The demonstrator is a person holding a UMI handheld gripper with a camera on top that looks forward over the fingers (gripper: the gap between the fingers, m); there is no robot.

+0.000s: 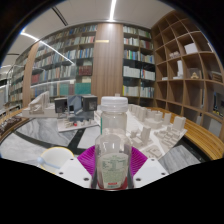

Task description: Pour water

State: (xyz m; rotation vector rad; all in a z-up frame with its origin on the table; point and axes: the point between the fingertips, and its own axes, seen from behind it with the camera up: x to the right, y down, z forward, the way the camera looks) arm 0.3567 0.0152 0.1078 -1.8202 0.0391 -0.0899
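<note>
A clear plastic bottle (113, 135) with a white cap stands upright between my gripper's (113, 170) two fingers. Water fills its lower part. The magenta pads (88, 160) press against both of its sides, so the gripper is shut on the bottle. The bottle's base is hidden below the fingers. A white round object, perhaps a bowl or cup (56, 158), sits on the table to the left of the fingers.
A white table (40, 145) spreads ahead, carrying white architectural models (150, 130) and several small items. Tall bookshelves (70, 60) line the back wall. Curved wooden shelving (190, 75) stands on the right.
</note>
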